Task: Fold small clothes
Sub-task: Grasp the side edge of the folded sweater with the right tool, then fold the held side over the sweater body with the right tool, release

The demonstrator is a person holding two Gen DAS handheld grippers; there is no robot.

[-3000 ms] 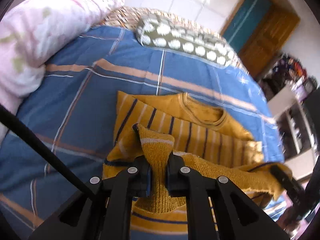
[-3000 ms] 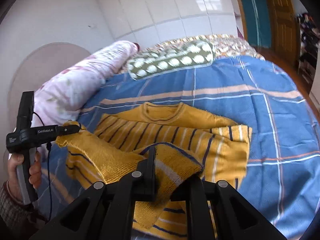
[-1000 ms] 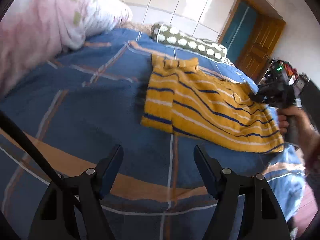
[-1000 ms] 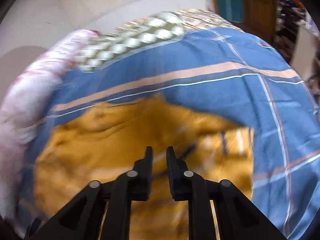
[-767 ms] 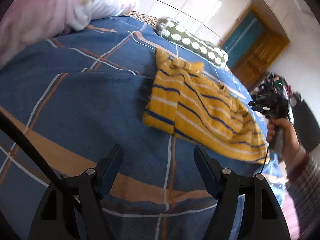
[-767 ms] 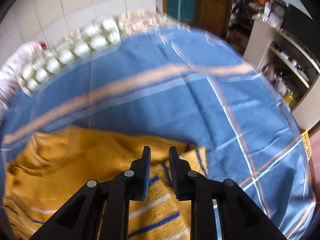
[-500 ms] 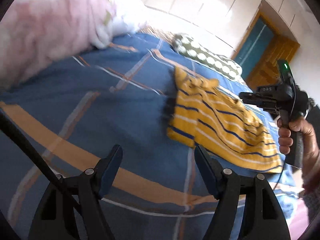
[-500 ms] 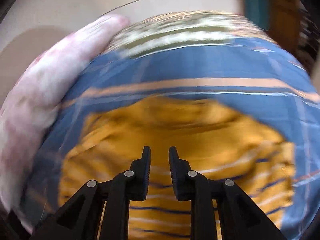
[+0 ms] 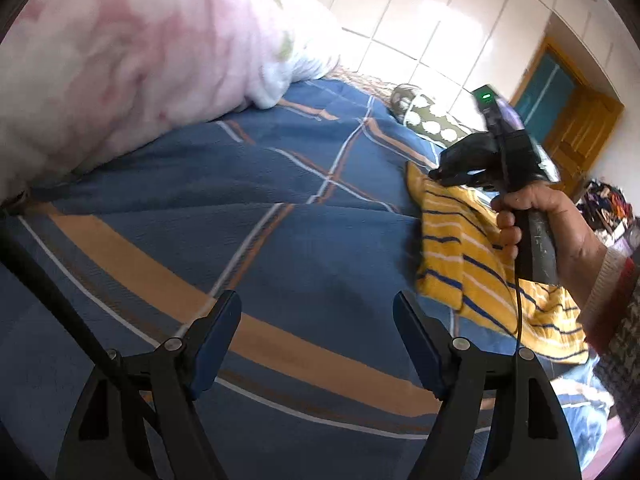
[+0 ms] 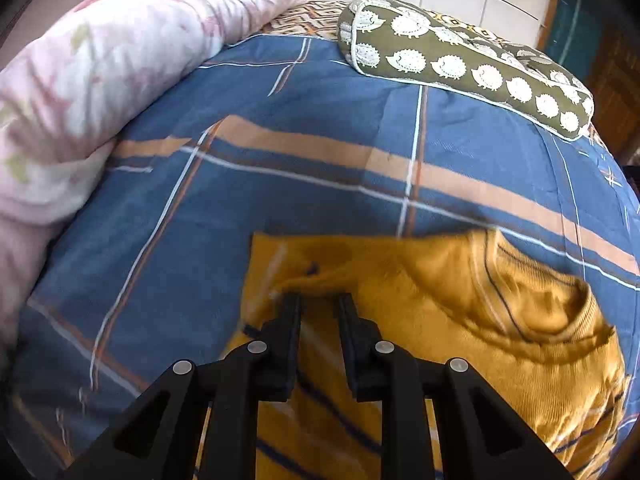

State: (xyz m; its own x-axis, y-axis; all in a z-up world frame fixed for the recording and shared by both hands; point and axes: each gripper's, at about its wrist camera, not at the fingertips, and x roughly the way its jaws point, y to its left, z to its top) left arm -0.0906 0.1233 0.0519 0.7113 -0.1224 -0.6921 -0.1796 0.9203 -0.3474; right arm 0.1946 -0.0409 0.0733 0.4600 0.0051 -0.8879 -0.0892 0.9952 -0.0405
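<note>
Currently the yellow striped sweater (image 9: 472, 252) lies folded on the blue checked bedspread (image 9: 256, 200), at about three o'clock in the left wrist view and filling the lower half of the right wrist view, collar toward four o'clock. The left gripper (image 9: 317, 332) hovers over bare bedspread, well apart from the sweater; its jaws stand wide and have just been opening further, with nothing between them. The right gripper (image 10: 319, 300) points down at the sweater near its upper left corner, jaws narrowed to a slim gap. Knit shows through that gap, but the cloth there is blurred, so whether the fingertips (image 10: 291, 304) pinch it or merely rest on it cannot be told. In the left wrist view a hand (image 9: 536, 216) with a knitted cuff grips the right gripper's handle above the sweater. A pink floral quilt (image 10: 100, 68) lies at ten o'clock, and a green patterned pillow (image 10: 460, 60) at one o'clock.
</note>
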